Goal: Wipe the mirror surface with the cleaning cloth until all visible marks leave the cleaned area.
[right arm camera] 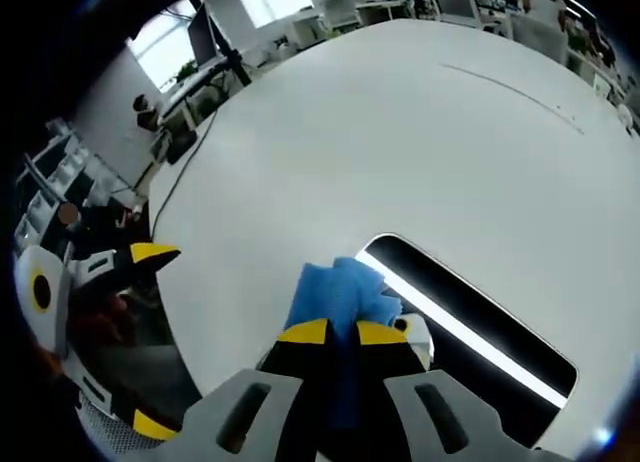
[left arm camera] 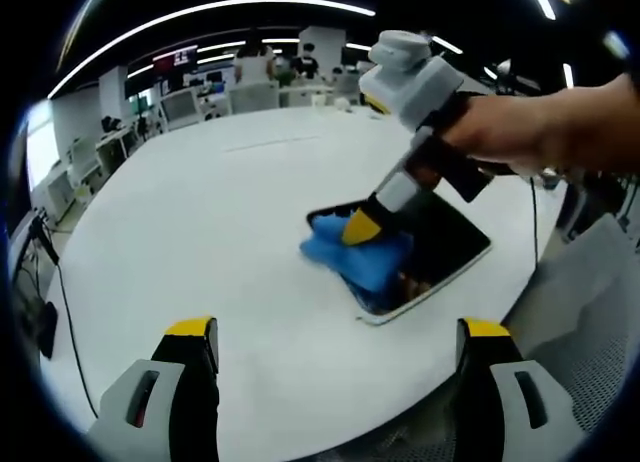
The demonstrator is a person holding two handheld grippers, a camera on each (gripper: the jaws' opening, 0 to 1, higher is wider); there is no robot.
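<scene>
Spanning both views, the white table carried the mirror, lying flat at about two o'clock from the left gripper, whose jaws stood wide apart over bare tabletop. The right gripper pinched the blue cleaning cloth, pressing it onto the mirror's near edge.

- A wide white desk with a rounded edge carries the work.
- A black cable hangs off the desk's edge.
- Office desks with monitors stand behind.
- Long ceiling light strips glow overhead.
</scene>
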